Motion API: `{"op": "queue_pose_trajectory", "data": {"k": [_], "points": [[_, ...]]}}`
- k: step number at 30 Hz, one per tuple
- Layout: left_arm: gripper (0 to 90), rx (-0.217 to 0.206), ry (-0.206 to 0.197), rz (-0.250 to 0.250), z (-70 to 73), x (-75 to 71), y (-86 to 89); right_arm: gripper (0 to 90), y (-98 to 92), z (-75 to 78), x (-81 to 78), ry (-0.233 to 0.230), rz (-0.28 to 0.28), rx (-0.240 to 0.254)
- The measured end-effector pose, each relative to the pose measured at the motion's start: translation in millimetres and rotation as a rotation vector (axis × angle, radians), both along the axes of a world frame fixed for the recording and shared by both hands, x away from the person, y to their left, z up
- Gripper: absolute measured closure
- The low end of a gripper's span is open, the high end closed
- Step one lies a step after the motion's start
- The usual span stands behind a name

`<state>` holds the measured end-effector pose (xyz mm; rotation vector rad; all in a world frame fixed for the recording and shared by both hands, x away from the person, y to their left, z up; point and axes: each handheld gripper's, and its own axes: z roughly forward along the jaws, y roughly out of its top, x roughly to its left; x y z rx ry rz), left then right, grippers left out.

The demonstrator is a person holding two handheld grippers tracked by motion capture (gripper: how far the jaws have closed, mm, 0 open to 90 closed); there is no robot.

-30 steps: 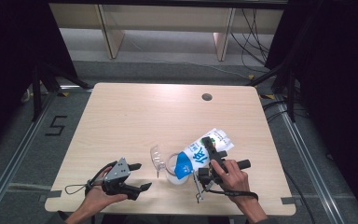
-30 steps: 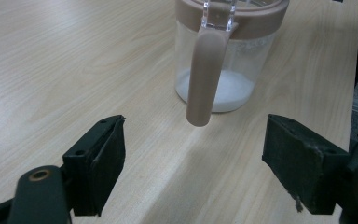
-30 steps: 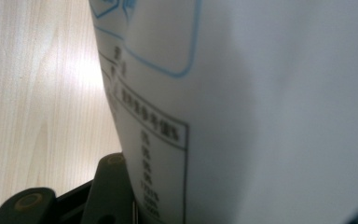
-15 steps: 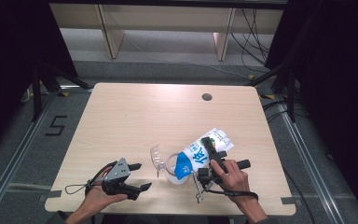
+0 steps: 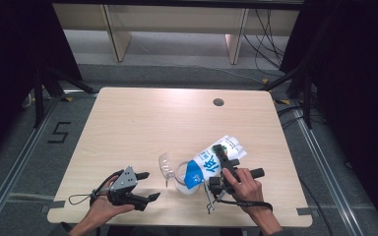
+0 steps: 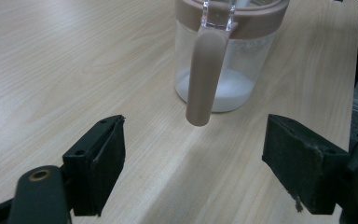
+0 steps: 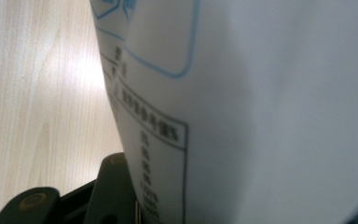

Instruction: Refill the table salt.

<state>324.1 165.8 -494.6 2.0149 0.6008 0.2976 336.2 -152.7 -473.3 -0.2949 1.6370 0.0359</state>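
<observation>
At the table's near left the left gripper (image 5: 145, 187) rests with jaws wide and empty, facing the jug (image 6: 223, 56). Mid-table, the right gripper (image 5: 222, 169) clamps the tilted milk carton (image 5: 211, 164) over the jug; pouring well likely means a steady tilt, spout above the rim.

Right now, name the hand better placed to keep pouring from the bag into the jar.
Right. Its tool already grips the blue-and-white bag, tilted over the jar. The left tool rests open beside the jar, holding nothing.
</observation>
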Motion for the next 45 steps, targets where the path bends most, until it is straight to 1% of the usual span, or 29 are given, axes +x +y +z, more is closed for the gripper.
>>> {"op": "queue_pose_trajectory", "data": {"k": [1,2,3,4,5,8,11,30,31,34,35,36,37,38,39,40,41,42,45], "points": [[20.8,0.000,0.000,0.000,0.0,0.0,0.1,57.0,0.1,0.4,0.2,-0.003,0.004,-0.002],[20.8,0.000,0.000,0.000,0.0,0.1,0.1,57.0,-0.4,-0.6,-0.4,-0.003,-0.002,0.016],[20.7,-0.011,0.004,0.002,-0.3,-0.4,-0.7,57.0,-0.5,-1.1,-0.8,0.001,-0.006,0.023],[20.7,-0.011,0.004,0.003,-0.4,-0.4,-0.8,57.0,-0.5,-0.9,-0.9,0.001,-0.006,0.020],[20.7,0.002,-0.001,0.000,0.0,0.0,0.0,57.0,-0.5,-1.0,-1.0,0.002,-0.007,0.020],[20.7,0.001,0.000,0.000,0.0,0.0,0.1,57.1,-0.2,-0.7,-0.3,-0.004,0.001,0.015],[20.7,0.000,0.000,0.000,0.0,0.0,0.1,57.1,-0.6,-1.0,-0.9,0.001,-0.008,0.020],[20.7,0.001,0.000,0.000,0.0,0.0,0.1,57.4,-0.6,0.1,-1.1,-0.005,-0.006,0.018],[20.7,-0.011,0.003,0.004,-0.4,-0.4,-0.8,57.5,-0.7,0.1,-1.0,-0.005,-0.005,0.018],[20.7,0.002,-0.001,0.000,0.0,0.0,0.0,57.5,-0.7,0.2,-1.2,-0.007,-0.006,0.016],[20.7,-0.007,-0.002,0.006,-0.5,-0.4,-0.7,57.5,-0.8,0.1,-1.2,-0.006,-0.006,0.017],[20.7,-0.011,0.001,0.007,-0.5,-0.6,-1.0,57.5,-0.7,0.2,-1.1,-0.008,-0.004,0.016],[20.7,-0.005,-0.001,0.004,-0.3,-0.3,-0.5,57.5,-0.7,0.3,-1.2,-0.008,-0.006,0.014],[20.7,-0.019,0.017,0.021,-1.0,-1.8,-1.6,57.5,-0.8,0.2,-1.3,-0.008,-0.005,0.015],[20.7,-0.019,0.013,0.022,-1.0,-1.6,-1.7,57.5,-0.7,0.2,-1.2,-0.009,-0.005,0.013],[20.7,-0.009,0.002,0.000,-0.4,-0.2,-0.9,57.5,-0.7,0.2,-1.4,-0.010,-0.006,0.013],[20.7,-0.012,0.004,0.004,-0.5,-0.5,-1.0,57.6,-0.7,0.2,-1.4,-0.011,-0.005,0.013],[20.7,-0.019,0.014,0.014,-0.9,-1.2,-1.5,57.6,-0.6,0.1,-1.4,-0.011,-0.006,0.013],[20.7,-0.013,0.015,0.011,-0.6,-1.0,-0.9,57.7,-0.5,0.1,-1.3,-0.011,-0.005,0.011]]}}
